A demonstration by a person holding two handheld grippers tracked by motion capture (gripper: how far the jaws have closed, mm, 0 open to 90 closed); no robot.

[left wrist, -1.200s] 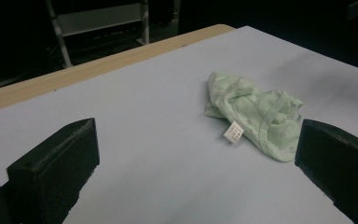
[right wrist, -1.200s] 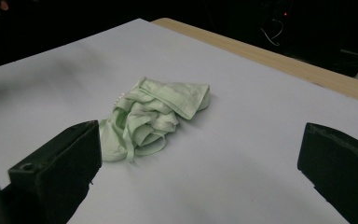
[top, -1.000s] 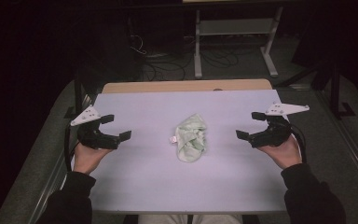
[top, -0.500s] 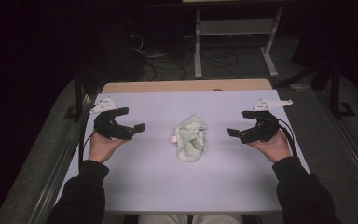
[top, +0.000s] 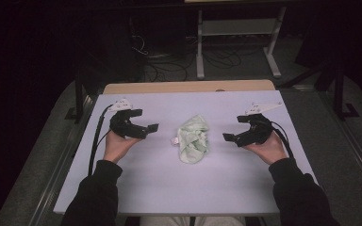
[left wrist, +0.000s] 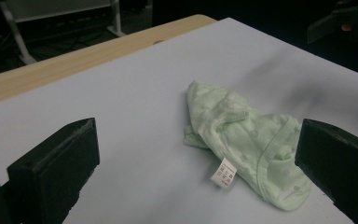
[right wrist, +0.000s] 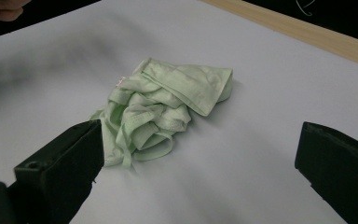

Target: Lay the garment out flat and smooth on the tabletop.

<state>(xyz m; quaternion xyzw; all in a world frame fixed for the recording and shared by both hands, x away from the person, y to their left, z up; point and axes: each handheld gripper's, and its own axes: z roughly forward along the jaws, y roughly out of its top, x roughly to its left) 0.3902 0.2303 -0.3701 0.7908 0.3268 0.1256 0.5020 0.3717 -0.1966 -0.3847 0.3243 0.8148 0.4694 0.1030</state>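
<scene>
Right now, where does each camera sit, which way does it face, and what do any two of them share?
High view: above the person's side of the table, looking forward and down; both forearms, left gripper and right gripper show.
Left gripper view: rides the left gripper, looking between its open jaws at the green cloth and its white tag.
Right gripper view: rides the right gripper, facing the cloth from the opposite side, jaws open.
All three share the crumpled cloth on the white tabletop.
</scene>
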